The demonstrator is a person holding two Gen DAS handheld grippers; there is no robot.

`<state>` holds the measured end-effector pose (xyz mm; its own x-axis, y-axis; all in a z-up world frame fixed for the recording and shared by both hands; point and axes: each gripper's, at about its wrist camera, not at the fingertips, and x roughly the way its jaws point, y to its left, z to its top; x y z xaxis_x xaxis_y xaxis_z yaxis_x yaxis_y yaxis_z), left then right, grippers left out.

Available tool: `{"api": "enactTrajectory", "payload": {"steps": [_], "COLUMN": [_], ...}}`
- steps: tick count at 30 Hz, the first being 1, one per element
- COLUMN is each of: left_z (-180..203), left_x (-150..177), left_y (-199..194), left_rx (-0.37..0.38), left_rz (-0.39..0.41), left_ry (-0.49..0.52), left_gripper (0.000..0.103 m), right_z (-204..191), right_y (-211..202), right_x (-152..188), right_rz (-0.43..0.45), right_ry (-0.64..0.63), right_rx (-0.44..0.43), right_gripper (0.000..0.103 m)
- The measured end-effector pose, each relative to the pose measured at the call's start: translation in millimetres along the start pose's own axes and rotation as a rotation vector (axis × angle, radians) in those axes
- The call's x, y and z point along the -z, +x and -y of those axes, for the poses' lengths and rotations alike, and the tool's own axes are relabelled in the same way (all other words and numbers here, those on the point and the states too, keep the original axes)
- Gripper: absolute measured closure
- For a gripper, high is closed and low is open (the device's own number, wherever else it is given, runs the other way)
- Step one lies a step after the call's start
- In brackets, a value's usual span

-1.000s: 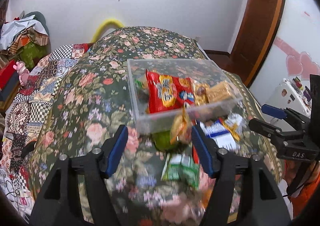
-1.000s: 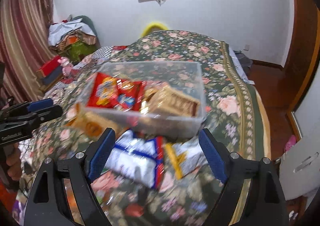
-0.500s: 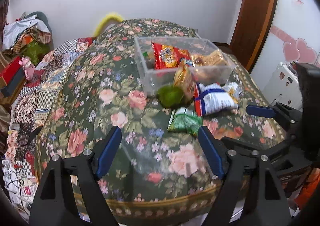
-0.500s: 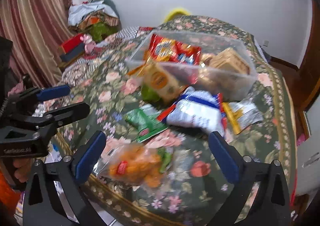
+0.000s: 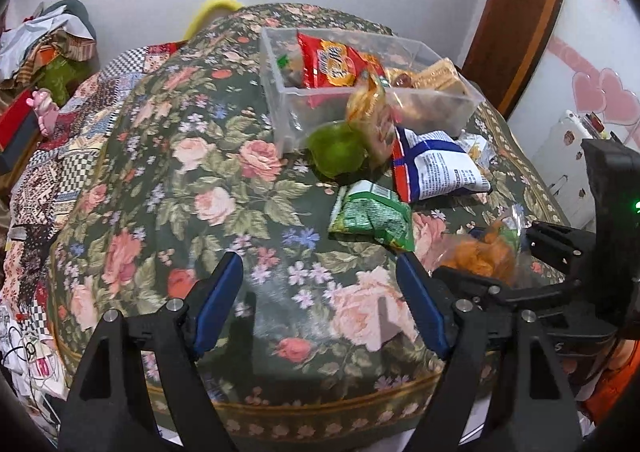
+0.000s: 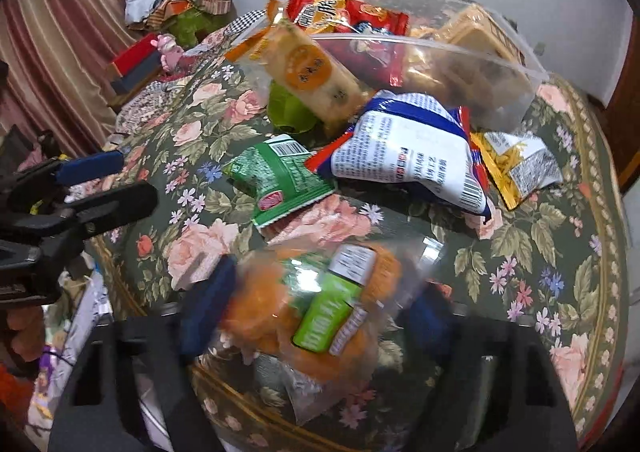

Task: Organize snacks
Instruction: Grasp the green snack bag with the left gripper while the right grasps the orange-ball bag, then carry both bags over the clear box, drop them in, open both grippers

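A clear plastic bin [image 5: 280, 100] [image 6: 516, 68] on the floral bedspread holds a red snack bag [image 5: 332, 60] [image 6: 352, 16] and cracker packs [image 5: 436, 76]. Loose in front of it lie a yellow biscuit pack [image 6: 312, 72], a green round thing [image 5: 336, 150], a green packet [image 5: 372, 214] [image 6: 280, 172], a white-and-blue bag [image 5: 436, 168] [image 6: 408, 148] and a small yellow packet [image 6: 516, 164]. My right gripper [image 6: 320, 312] has its blue pads around a clear bag of orange snacks [image 6: 320, 316] [image 5: 480, 248]; the view is blurred. My left gripper [image 5: 320, 304] is open and empty above the bedspread's near edge.
The bed's front edge [image 5: 320, 408] is just under both grippers. A pile of clothes [image 5: 44, 40] and a pink toy [image 5: 44, 108] lie at the far left. A wooden door frame [image 5: 520, 12] and a white cabinet [image 5: 568, 144] stand at the right.
Both grippers have pulled back from the bin toward the bed's near edge. The right gripper has come down around the bag of orange snacks and its jaws have narrowed on it.
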<state>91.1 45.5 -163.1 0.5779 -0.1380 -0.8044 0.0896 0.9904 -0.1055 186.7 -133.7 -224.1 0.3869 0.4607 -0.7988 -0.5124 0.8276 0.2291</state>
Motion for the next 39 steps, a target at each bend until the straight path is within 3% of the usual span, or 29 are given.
{"api": "enactTrajectory", "payload": {"steps": [8,17,20,22,25,31,39], "left_z": [22.7,36.8,36.4,36.4,32.8,19.5,8.7], "left_x": [-14.5,-28.6,-28.1,-27.2,-25.0,-22.0,-33.6], "left_y": [30.6,74.7,78.6,77.3,72.5,56.2,7.0], "left_rx": [0.036,0.050,0.041,0.041,0.062,0.049,0.013], "left_rz": [-0.041,-0.098,-0.079,-0.057,-0.045,-0.029,0.083], "left_ry": [0.032,0.044,0.039,0.043,0.046,0.020,-0.002], "left_gripper": [0.024,0.024,0.024,0.040,0.050,0.055,0.055], "right_z": [30.0,45.4,44.8,46.4,46.6,47.5,43.3], "right_y": [-23.3,-43.9,-45.3,-45.7,-46.4,-52.9,-67.2], "right_x": [7.9,2.8,1.8,-0.2,-4.9,-15.0,-27.3], "right_rz": [0.054,0.115,0.127,0.131,0.140,0.165,0.215], "right_ry": [0.058,0.094,0.097,0.100,0.099,0.101,0.090], "right_rx": [0.014,0.031,0.028,0.024,0.023,0.021,0.029], "right_gripper": [0.055,0.057,0.057,0.057,0.057,0.057,0.057]}}
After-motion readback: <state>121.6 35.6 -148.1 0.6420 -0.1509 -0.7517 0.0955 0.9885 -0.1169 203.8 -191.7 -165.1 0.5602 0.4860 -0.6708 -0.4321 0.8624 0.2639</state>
